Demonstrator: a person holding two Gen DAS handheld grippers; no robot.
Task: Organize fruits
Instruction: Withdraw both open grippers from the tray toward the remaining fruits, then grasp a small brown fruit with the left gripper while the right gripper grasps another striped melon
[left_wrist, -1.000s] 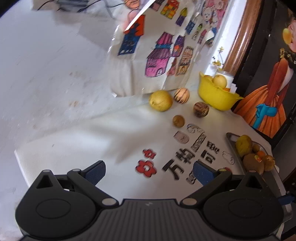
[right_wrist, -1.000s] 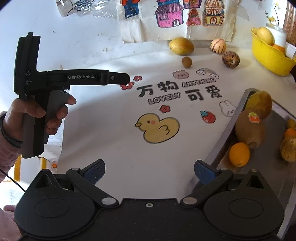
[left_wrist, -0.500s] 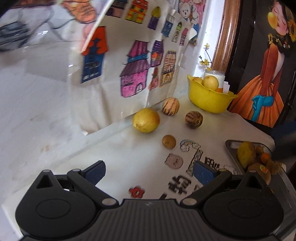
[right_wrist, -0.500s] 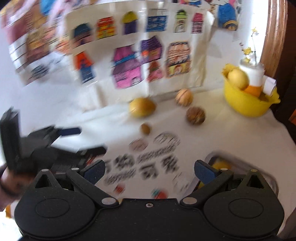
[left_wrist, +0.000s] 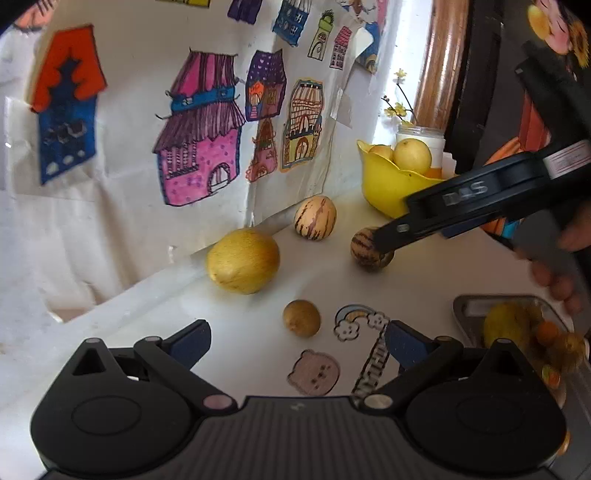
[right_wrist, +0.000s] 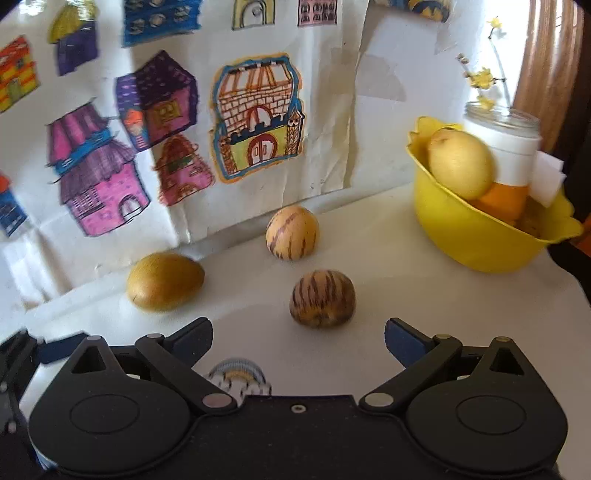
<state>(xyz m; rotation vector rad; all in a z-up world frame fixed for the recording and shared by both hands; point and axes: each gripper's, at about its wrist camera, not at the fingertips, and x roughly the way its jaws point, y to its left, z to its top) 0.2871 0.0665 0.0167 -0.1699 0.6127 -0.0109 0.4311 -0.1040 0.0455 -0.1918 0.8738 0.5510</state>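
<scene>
Before right tool (right_wrist: 298, 334), spread wide: dark striped fruit (right_wrist: 322, 298); left tool (left_wrist: 298, 338) wide, empty.

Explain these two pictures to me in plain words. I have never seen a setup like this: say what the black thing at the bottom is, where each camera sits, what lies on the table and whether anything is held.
No robot here: a person holds a two-finger grasping tool in each hand, and each tool carries a wide-angle camera looking forward along its fingers. The black shape at the bottom is the tool itself.

One picture is from the left tool, the other from the right tool. Both stand open and hold nothing.

On the white table lie a yellow fruit, a pale striped fruit, a darker striped fruit and a small brown fruit. A yellow bowl holds more fruit, and so does a grey tray.

In the left view, the right tool reaches towards the darker striped fruit, likely its next pick.
</scene>
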